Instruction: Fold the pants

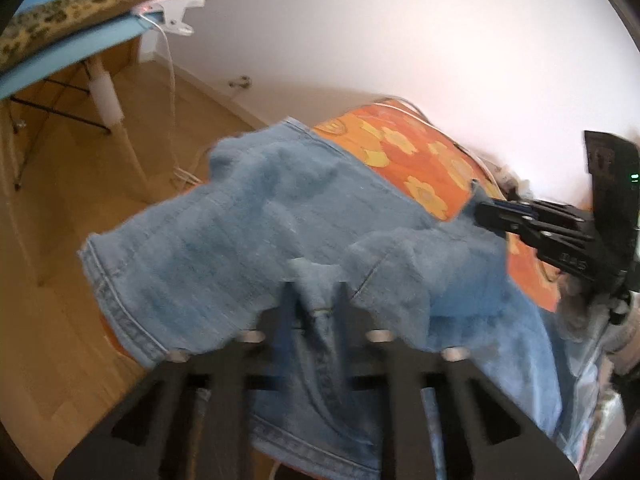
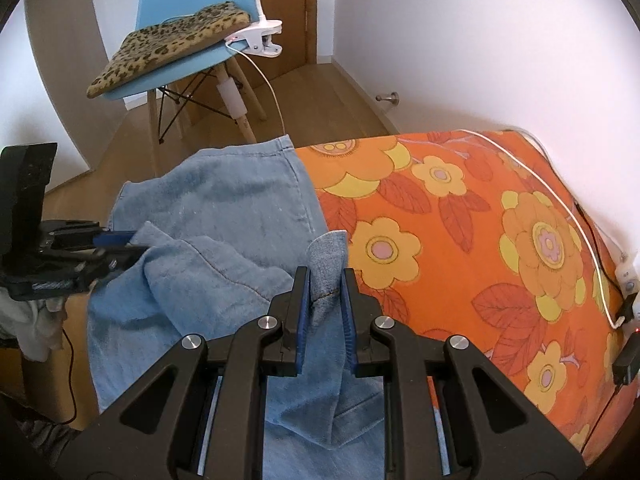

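Light blue denim pants [image 2: 240, 200] lie crumpled along the left side of a bed with an orange flowered cover [image 2: 480, 240]. My right gripper [image 2: 325, 280] is shut on an upright fold of the denim, which stands up between its blue pads. My left gripper [image 2: 136, 246] comes in from the left and is shut on another edge of the cloth. In the left wrist view the pants [image 1: 240, 220] hang over the bed's edge, a bunch of denim is pinched in the left gripper [image 1: 314, 296], and the right gripper [image 1: 478, 210] holds its fold at the right.
A blue chair [image 2: 192, 60] with a leopard-print cushion [image 2: 168, 44] and a white clip lamp [image 2: 260, 36] stands on the wooden floor [image 2: 320, 92] beyond the bed. A white cable [image 2: 560, 200] crosses the bed's far right side. White walls close the corner.
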The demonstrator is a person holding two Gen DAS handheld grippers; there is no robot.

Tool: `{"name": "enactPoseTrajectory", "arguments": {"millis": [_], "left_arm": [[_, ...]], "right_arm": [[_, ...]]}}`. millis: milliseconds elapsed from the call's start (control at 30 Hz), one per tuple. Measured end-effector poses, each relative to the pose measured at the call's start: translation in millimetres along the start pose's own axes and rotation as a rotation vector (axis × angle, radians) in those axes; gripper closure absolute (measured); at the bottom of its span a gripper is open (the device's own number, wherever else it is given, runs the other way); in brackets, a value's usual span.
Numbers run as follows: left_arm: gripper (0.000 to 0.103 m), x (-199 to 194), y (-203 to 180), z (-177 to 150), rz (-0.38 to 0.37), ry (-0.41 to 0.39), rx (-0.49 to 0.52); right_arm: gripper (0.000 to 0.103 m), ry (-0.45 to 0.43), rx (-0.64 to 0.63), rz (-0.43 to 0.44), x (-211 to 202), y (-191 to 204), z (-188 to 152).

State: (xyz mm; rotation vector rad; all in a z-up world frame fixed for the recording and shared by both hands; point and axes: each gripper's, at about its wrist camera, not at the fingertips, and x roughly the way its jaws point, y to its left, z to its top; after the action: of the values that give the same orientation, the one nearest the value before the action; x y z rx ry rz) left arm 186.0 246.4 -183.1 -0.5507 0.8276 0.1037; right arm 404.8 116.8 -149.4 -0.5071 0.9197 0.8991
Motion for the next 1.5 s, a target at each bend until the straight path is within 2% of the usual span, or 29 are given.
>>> {"name": "enactPoseTrajectory", "arguments": {"millis": [133,200,400,600,733,900,1167,1233,1300,1500], "left_arm": [[0.094,-13.9,6.0,-1.8,-0.017,-0.035,-0.027],[0.094,-30.6,10.1,-1.5,-0.018,-0.082,-0.029],[0.095,-69.7,24.0,-1.2,-0.011,-0.183,-0.055],[0.096,-86.4,46.2,1.1,0.036,-0.249,-0.095],[0.096,-81.0,64.5,3.2,0.055,-0.236,-0.116],[0.096,-61.1,73.2,2.8,0.080,-0.201,-0.102],[0.096,-46.7,67.2,2.3,0.129,-0.185,-0.055],[0.096,-44.2,68.0,1.7,0.139,-0.176,-0.052],[0.096,-42.3,69.4,0.0,0.146,-0.165,-0.054],[0.092,-41.2,69.9,-2.0,0.177,-0.147,-0.049]], "right_arm": [[0.087,-0.032,-0.021,-0.011,-11.6,7.3,10.5],[0.087,-0.066,-0.026,-0.011,-23.4,11.5,20.6],[0.087,-0.184,-0.076,-0.002,-47.6,39.4,72.4],[0.088,-0.232,-0.162,0.005,-33.5,76.2,130.1],[0.088,-0.208,-0.183,0.007,-0.9,96.4,156.4],[0.088,-0.088,-0.166,-0.028,63.5,90.7,152.7],[0.087,-0.008,-0.089,-0.014,117.4,66.2,135.9],[0.084,0.001,-0.069,-0.005,119.5,64.9,136.0],[0.072,-0.010,-0.035,0.007,115.3,60.6,137.4],[0.058,-0.072,0.017,0.010,71.2,45.6,137.4]]}}
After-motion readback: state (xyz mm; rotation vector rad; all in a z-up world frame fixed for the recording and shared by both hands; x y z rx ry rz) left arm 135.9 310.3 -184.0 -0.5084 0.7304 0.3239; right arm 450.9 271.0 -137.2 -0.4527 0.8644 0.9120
